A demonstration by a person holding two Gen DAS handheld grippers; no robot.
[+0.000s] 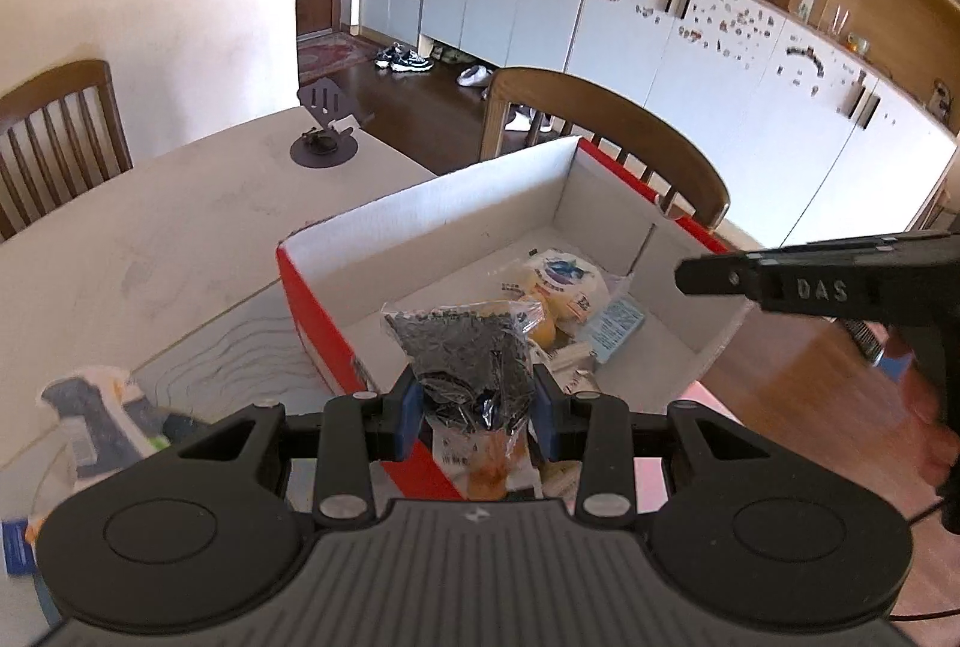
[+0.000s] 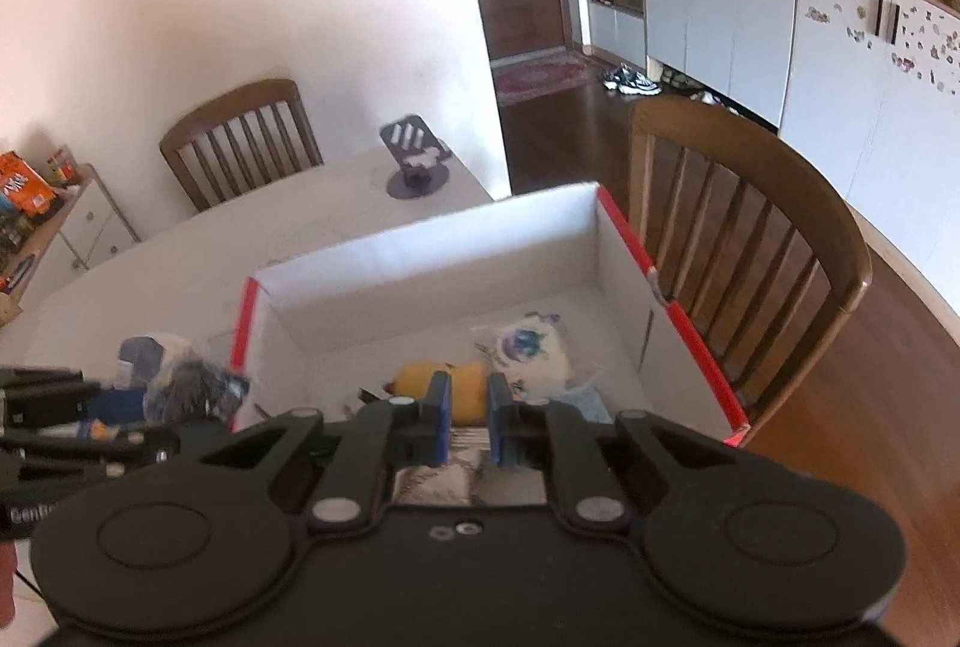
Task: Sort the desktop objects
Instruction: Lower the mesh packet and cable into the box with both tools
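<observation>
Your left gripper (image 1: pixel 477 410) pinches a clear bag of dark seeds (image 1: pixel 465 347) above the red box (image 1: pixel 312 305) (your right gripper (image 2: pixel 468 422) sits nearly closed, empty).

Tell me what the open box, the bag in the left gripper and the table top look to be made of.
Box: cardboard, matte white inside, glossy red outside, folded corners. Bag in the left gripper: thin clear plastic, crinkled and shiny, dark granules inside. Table: pale stone-like slab, faint veining; possibly laminate.
</observation>
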